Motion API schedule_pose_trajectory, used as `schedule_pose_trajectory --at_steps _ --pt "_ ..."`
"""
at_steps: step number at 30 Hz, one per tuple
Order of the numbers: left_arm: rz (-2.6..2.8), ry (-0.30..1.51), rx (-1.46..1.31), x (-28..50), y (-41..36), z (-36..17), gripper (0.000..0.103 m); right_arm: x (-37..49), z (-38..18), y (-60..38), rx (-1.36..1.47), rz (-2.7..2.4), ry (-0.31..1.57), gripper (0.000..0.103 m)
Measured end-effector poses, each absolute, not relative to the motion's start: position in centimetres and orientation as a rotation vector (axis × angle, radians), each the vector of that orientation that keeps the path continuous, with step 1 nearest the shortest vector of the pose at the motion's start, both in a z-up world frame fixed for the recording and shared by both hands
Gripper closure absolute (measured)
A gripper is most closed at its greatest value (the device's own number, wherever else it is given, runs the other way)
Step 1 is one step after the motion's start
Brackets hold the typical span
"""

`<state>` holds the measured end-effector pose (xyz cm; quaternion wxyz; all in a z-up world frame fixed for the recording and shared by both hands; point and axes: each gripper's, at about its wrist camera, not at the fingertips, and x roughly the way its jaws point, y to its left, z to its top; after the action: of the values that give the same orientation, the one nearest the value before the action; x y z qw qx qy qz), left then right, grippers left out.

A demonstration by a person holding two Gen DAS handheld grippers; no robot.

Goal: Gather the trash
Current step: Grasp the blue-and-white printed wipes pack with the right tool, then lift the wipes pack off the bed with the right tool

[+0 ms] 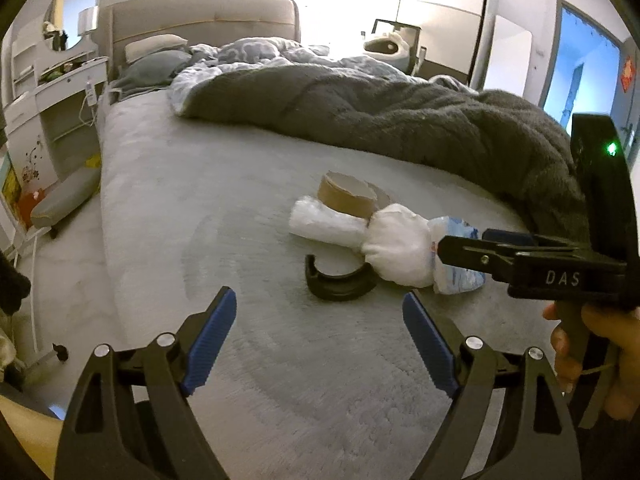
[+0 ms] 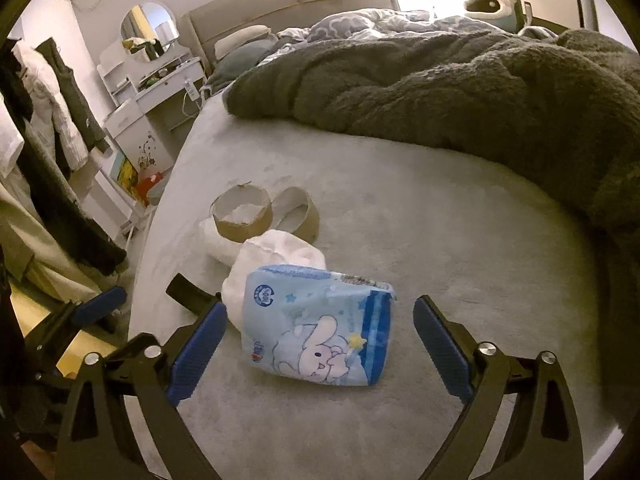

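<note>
So a small heap of trash is seen lying on the grey bed sheet, near the foot of the bed. A blue tissue pack with a cartoon rabbit printed on it is laid closest to the right gripper, whose jaws are spread wide on either side of it with the pads clear of it, so nothing is gripped. A crumpled white wad is pressed up against the far side of the pack, and two brown cardboard rings are set just behind that, one partly resting on a white plastic roll. A curved black piece is found lying in front of the wad, just beside it. The left gripper is held wide open over bare sheet, short of the heap, with nothing between its blue pads. Off to the right and behind the pile, a big dark fluffy blanket is bunched up, close to the trash but not covering it. A white dresser with a round mirror is stood beside the headboard, and clothes are hung at the left edge of the right wrist view.
</note>
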<state>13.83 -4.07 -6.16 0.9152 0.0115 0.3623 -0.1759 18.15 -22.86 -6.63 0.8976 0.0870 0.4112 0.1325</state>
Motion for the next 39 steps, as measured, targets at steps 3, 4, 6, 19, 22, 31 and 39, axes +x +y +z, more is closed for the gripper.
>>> schedule_pose_trajectory --at_steps 3,4,6,19,22,31,39 --pt "-0.364 0.752 0.05 14.3 -4.8 -6.6 0.016 18.2 -6.7 -22.2 0.139 0.276 0.857 0.026" --pt "-0.365 0.754 0.051 14.4 -4.9 -6.7 0.016 18.1 -6.7 -22.2 0.129 0.274 0.856 0.028" --pt "-0.367 0.759 0.055 14.6 -5.2 -6.9 0.018 18.1 -6.6 -22.3 0.13 0.273 0.85 0.03" --pt "-0.369 0.787 0.077 15.7 -6.4 -8.1 0.031 17.5 -5.1 -22.9 0.133 0.291 0.808 0.031" --pt "-0.369 0.798 0.071 16.0 -6.8 -8.4 0.037 17.6 -4.9 -23.3 0.142 0.293 0.802 0.031" --pt "-0.326 0.802 0.089 16.6 -7.7 -8.8 0.043 17.3 -4.9 -24.0 0.148 0.296 0.803 0.031" --pt "-0.308 0.806 0.088 17.0 -8.0 -9.0 0.053 17.1 -4.9 -24.7 0.154 0.299 0.803 0.031"
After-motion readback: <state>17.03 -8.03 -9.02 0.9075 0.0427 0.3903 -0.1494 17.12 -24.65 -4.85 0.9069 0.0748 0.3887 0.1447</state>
